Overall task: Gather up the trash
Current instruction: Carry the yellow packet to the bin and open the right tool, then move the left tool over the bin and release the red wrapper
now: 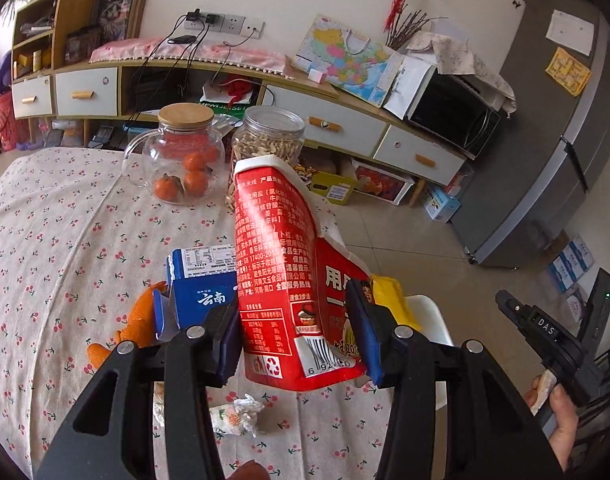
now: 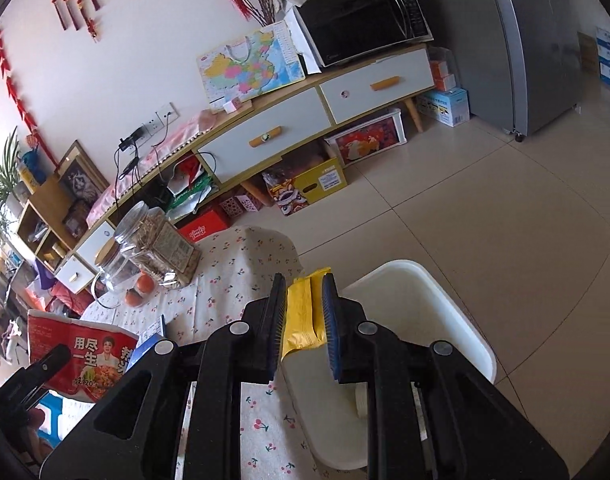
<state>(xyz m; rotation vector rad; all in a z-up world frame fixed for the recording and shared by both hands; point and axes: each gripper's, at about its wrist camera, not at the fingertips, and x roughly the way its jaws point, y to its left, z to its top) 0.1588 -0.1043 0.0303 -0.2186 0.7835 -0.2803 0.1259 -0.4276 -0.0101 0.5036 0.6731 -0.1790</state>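
Two grippers loaded: left gripper pinches red carton, right gripper pinches yellow wrapper. White bin just ahead, probably target; centre over opening before release.

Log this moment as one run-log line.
left gripper: shut on red carton | right gripper: shut on yellow packet, above white bin | on table: blue carton, orange peel, wrapper

Both wrist cams angled down over table; sideboard shared.
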